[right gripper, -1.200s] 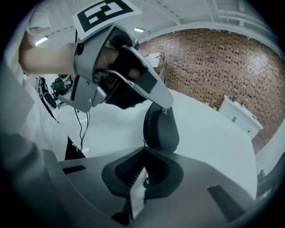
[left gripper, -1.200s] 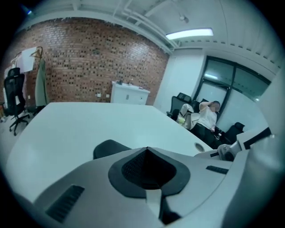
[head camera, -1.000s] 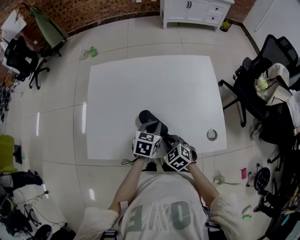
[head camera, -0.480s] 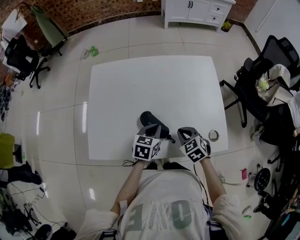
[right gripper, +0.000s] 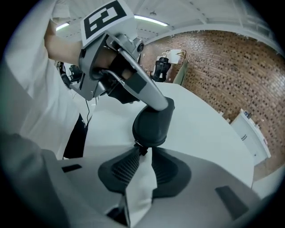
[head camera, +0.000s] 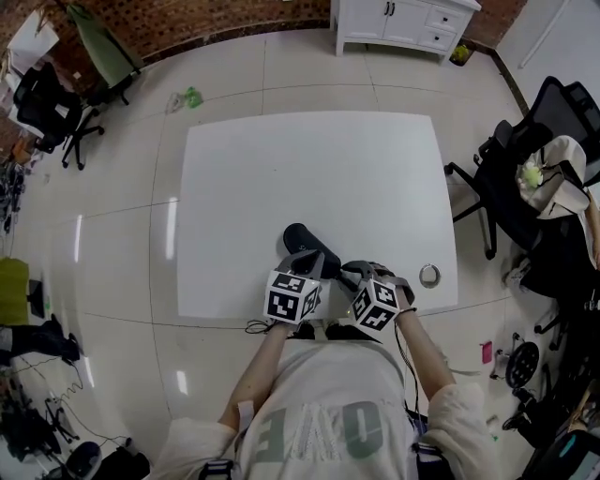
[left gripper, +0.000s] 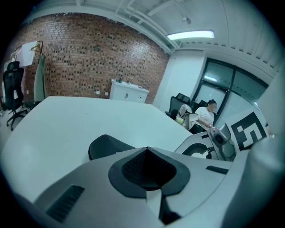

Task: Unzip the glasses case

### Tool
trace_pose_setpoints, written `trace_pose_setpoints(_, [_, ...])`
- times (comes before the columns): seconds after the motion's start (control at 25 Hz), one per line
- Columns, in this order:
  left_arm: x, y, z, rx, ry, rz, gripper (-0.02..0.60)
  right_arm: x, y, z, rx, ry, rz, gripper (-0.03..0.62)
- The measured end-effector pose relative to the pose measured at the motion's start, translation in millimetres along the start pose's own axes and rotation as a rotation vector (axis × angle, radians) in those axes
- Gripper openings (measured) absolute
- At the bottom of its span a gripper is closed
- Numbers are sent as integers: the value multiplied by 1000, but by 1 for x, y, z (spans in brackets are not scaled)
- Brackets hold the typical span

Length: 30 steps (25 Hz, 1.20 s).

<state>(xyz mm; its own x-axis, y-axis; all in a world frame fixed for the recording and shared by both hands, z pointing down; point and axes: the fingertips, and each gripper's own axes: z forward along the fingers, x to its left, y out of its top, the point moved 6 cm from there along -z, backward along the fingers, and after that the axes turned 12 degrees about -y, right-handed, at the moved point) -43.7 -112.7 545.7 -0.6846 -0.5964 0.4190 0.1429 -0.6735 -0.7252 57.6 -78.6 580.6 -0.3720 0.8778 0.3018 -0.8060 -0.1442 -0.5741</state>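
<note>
A black oval glasses case (head camera: pixel 302 240) lies near the front edge of the white table (head camera: pixel 309 159). My left gripper (head camera: pixel 312 262) is at the case's near end, with its jaws closed on it. In the right gripper view its grey finger (right gripper: pixel 156 99) rests on top of the case (right gripper: pixel 151 127). In the left gripper view most of the case (left gripper: pixel 104 146) shows past the shut jaw tips (left gripper: pixel 146 150). My right gripper (head camera: pixel 349 272) comes in from the right. Its tips (right gripper: pixel 141 151) are pinched on the small zipper pull (right gripper: pixel 140 147) at the case's end.
A small metal ring (head camera: pixel 429 275) lies on the table near its front right corner. Black office chairs (head camera: pixel 525 187) stand to the right of the table and a white cabinet (head camera: pixel 403 23) at the far wall. The table's front edge runs just below both grippers.
Half a second ago the right gripper had swung out to the right, away from the case. It has now come back left to the case's end. The left gripper and case stayed put.
</note>
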Motion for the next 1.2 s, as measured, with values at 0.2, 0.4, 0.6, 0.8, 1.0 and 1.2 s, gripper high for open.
trace_pose_setpoints(0.2, [0, 1, 1, -7, 0, -6, 2, -3, -2, 2, -2, -1, -83, 60])
trace_pose_setpoints(0.4, [2, 0, 0, -13, -6, -17, 2, 1, 0, 2, 4, -3, -173, 60])
trace_pose_setpoints(0.6, [2, 1, 0, -12, -14, -22, 2, 4, 0, 1, 23, 9, -210, 55])
trace_pose_setpoints(0.8, [2, 0, 0, -16, -16, -22, 2, 1, 0, 6, 32, 96, -153, 54])
trace_pose_setpoints(1.0, [3, -2, -1, -22, -19, -25, 2, 10, 1, 5, 30, 88, -251, 0])
trace_pose_setpoints(1.2, [3, -2, -1, -23, -21, -27, 2, -3, -1, -1, 40, 39, -176, -2])
